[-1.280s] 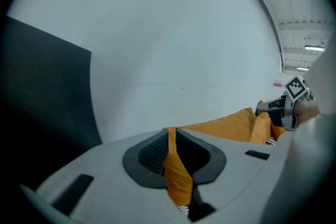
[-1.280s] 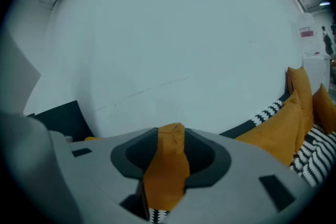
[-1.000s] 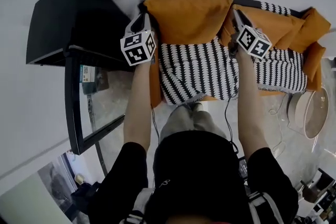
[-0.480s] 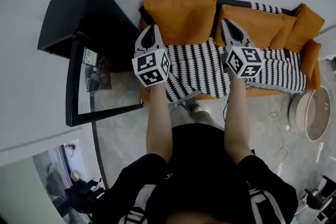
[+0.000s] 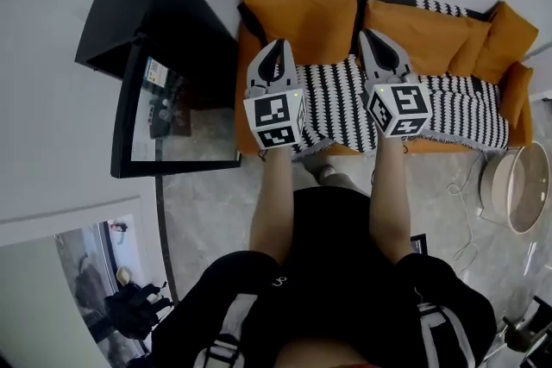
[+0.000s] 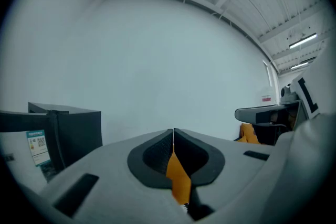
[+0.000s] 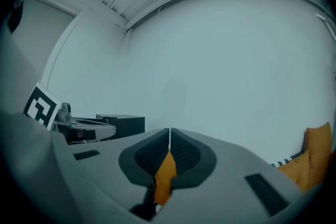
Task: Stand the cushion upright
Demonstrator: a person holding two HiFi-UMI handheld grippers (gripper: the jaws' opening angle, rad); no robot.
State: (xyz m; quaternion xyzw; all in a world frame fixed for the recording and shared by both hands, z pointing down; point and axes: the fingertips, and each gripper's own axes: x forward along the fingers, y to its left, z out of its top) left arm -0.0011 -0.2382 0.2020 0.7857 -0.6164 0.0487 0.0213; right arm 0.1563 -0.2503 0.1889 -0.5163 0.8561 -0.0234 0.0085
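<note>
- No word or number can be read anywhere.
- A label (image 6: 35,145) with a QR-style square is on the black stand (image 6: 73,128), left of the left gripper (image 6: 173,132) fingers (image 6: 153,153). Its print is too small to read.
- A red-and-white wall sign (image 6: 266,98), right of those fingers, is unreadable.
- The marker cube (image 5: 276,120) behind the left fingers and the one behind the right gripper (image 5: 373,37) fingers show only black-and-white patterns.

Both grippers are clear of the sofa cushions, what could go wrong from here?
The left orange cushion stands against the back of the sofa unheld: left gripper and right gripper are shut, away from it. It might flop forward onto the striped throw. The glass side table is close to the left gripper; a wide swing could hit it.
</note>
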